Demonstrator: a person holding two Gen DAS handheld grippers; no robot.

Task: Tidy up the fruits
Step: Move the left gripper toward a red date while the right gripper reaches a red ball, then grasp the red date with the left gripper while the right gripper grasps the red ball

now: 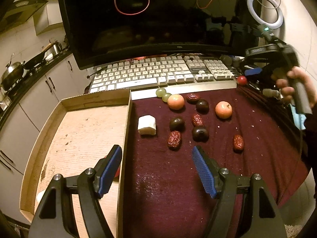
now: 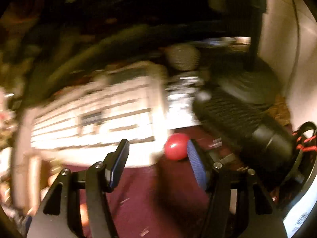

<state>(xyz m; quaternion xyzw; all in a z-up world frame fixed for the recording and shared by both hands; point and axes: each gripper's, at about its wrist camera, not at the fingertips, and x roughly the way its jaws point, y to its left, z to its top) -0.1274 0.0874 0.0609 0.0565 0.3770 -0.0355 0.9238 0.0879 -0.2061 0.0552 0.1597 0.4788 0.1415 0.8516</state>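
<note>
Glossy red fruit (image 2: 176,146) beside right claw (image 2: 156,163)

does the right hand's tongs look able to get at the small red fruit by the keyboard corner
Probably yes. The right tongs are open and the red fruit sits just ahead, beside the blue right pad, on the maroon cloth. Nothing lies between them, though the keyboard edge is close on its left and the view is blurred.

No legible text anywhere.
</note>
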